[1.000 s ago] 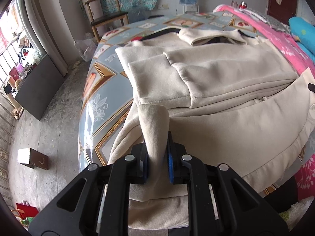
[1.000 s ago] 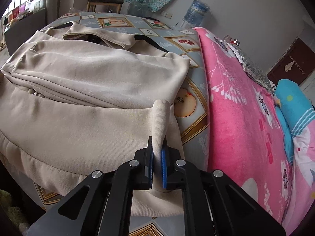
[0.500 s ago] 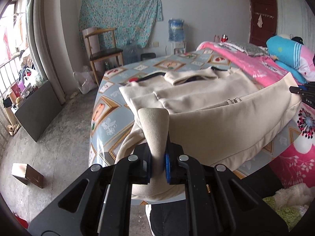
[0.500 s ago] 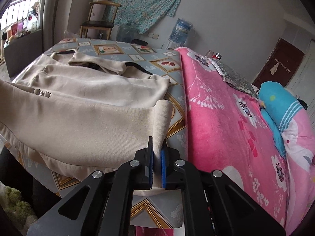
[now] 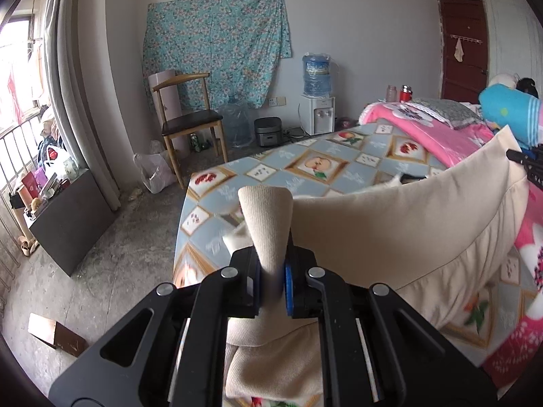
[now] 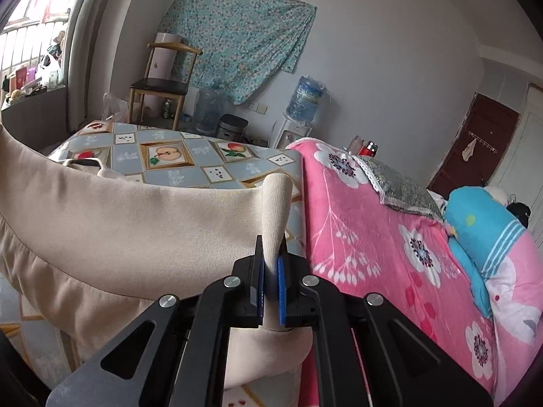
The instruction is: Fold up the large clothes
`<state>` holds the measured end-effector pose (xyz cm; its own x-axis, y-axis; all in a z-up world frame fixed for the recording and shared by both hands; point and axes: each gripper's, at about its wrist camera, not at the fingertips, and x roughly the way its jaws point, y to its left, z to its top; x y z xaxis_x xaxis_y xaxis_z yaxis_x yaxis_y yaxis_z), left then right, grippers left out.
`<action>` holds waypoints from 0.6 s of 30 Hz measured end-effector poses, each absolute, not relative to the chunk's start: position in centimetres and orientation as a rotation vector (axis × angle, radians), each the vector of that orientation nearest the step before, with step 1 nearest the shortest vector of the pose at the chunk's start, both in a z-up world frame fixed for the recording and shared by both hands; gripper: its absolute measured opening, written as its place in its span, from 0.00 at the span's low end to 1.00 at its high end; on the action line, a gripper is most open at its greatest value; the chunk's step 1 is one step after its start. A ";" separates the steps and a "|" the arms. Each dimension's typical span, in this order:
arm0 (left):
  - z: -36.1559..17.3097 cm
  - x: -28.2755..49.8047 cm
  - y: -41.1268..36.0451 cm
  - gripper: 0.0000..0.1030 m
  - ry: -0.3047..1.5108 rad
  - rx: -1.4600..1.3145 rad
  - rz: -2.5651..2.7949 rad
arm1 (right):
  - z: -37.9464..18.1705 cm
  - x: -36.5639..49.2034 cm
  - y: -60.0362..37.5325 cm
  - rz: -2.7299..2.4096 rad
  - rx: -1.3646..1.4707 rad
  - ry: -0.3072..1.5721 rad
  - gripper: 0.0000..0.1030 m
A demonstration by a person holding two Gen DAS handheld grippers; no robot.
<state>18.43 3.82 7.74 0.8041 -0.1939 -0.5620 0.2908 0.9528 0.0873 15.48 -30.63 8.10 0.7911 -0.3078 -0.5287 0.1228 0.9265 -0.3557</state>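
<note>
Left wrist view, from left to right: a wooden chair [image 5: 188, 115] stands against the far wall under a floral cloth [image 5: 217, 44], well behind the table [image 5: 271, 173], whose fruit-patterned cover is bare on its far half. At the near edge of the table the left hand-held gripper [image 5: 271, 279] is clamped narrowly on a ribbed corner of the beige garment [image 5: 390, 234]; the rib stands up between the blue pads, and the cloth below them is blurred. From this corner the garment's hem stretches taut to the right, raised above the table and hiding the surface behind it; only a small dark-edged part of the rest of the garment peeks over the hem. At the right frame edge the hem ends at a sliver of black gripper body, largely cut off. Right wrist view: the same hem enters from the left, cut by the frame, and runs to the right hand-held gripper [image 6: 270, 291], closed tightly on the opposite ribbed corner. Right of the table lies a pink blanket [image 6: 373, 237], its far end out of frame.
</note>
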 end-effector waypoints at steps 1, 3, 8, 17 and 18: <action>8.0 20.6 3.5 0.09 0.591 0.163 -0.259 | 8.1 17.0 -30.7 -0.231 -0.308 0.624 0.06; 8.6 24.4 3.2 0.09 0.603 0.159 -0.256 | 8.2 21.3 -31.5 -0.214 -0.282 0.646 0.06; 5.9 34.2 2.5 0.09 0.734 0.167 -0.251 | 5.5 30.5 -33.0 -0.219 -0.231 0.719 0.06; -2.4 40.2 2.6 0.09 0.965 0.116 -0.247 | -3.7 35.7 -33.5 -0.188 -0.219 0.920 0.06; -1.8 40.3 3.0 0.09 0.951 0.110 -0.253 | -2.9 35.8 -33.6 -0.186 -0.217 0.905 0.06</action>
